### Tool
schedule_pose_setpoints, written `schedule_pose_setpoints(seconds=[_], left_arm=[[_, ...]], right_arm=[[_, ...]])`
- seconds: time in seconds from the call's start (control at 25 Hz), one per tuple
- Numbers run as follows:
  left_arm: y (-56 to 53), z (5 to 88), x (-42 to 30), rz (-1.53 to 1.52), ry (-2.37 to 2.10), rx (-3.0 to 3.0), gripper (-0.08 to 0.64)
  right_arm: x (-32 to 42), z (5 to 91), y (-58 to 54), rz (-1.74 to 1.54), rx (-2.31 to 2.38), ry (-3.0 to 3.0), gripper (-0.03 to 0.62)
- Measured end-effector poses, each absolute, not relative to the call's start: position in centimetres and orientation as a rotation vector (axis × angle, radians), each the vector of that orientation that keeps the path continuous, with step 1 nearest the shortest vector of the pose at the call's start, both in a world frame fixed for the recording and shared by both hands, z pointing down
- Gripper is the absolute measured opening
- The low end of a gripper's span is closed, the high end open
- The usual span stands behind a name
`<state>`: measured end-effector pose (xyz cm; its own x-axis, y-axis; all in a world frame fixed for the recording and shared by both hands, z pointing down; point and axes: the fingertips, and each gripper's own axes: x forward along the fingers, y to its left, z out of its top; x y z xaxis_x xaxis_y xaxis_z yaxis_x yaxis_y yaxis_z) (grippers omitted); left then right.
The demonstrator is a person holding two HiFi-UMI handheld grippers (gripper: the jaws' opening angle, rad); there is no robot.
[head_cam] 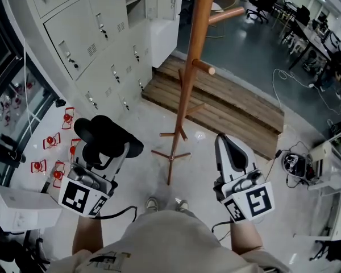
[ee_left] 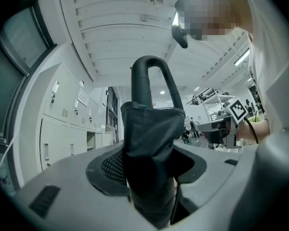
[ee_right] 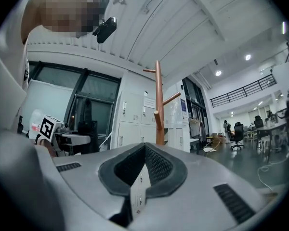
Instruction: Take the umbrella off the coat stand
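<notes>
A folded black umbrella (head_cam: 107, 132) with a hooked handle (ee_left: 151, 76) sits between the jaws of my left gripper (head_cam: 102, 152), which is shut on its fabric-wrapped body (ee_left: 149, 143). It is off the wooden coat stand (head_cam: 187, 90), which stands about a step in front of me with bare pegs. In the right gripper view the coat stand (ee_right: 158, 105) rises straight ahead beyond the jaws. My right gripper (head_cam: 228, 144) is held at the lower right, shut with nothing in it; its pads (ee_right: 156, 162) meet at the tip.
Grey lockers (head_cam: 96, 38) line the left wall. A wooden pallet (head_cam: 227, 104) lies behind the stand's foot. Red items (head_cam: 57, 147) sit on the floor at left, near a white box (head_cam: 17, 206). Cables and gear (head_cam: 298, 164) lie at right. My shoes (head_cam: 166, 205) show below.
</notes>
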<state>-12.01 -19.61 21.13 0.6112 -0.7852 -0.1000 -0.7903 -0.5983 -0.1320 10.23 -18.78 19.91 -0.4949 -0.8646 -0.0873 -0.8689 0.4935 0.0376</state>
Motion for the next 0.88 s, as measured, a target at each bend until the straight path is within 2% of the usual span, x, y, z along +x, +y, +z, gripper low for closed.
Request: schedule_pose_setpoints(seconds=[0.4, 0.88], left_arm=[[-19.5, 24.5, -11.9, -0.023, 1.347, -2.703, 0.241], [-19.5, 24.4, -10.8, -0.032, 1.297, -2.728, 0.241]], right_arm=[[9.4, 21.6, -19.0, 0.045, -1.54, 2.707, 0.006], [9.6, 21.6, -18.7, 0.048, -1.538, 2.726, 0.006]])
